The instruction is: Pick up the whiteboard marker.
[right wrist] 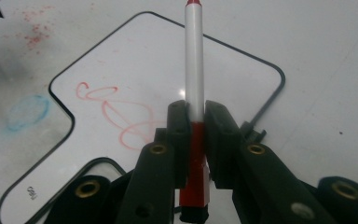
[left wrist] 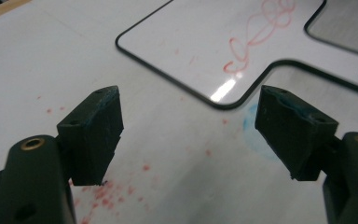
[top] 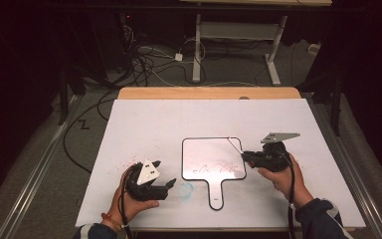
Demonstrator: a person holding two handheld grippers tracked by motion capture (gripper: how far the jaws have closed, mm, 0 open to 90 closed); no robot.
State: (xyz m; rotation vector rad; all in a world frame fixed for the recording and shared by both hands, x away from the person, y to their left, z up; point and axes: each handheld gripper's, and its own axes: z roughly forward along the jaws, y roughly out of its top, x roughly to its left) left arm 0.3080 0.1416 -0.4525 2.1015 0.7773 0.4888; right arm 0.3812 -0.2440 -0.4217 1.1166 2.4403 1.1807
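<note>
A small paddle-shaped whiteboard [top: 204, 152] with a black rim and a short handle lies flat on the white sheet, a red scribble [right wrist: 116, 112] drawn on it. My right gripper [top: 246, 155] hovers at the board's right edge, shut on a red-and-white marker [right wrist: 194, 60]. The marker's white barrel sticks out past the jaws over the board [right wrist: 140, 60]. My left gripper [top: 171, 185] rests low, left of the handle. In the left gripper view it [left wrist: 191, 130] stands open with nothing between its pads, the board's corner [left wrist: 191, 42] just beyond.
A white sheet [top: 154, 119] covers the wooden table [top: 209, 92]. A faint blue smudge [top: 186, 189] lies beside the board's handle, and red specks [left wrist: 102, 191] lie under the left gripper. Cables [top: 144, 64] and desk legs [top: 197, 50] stand on the floor behind.
</note>
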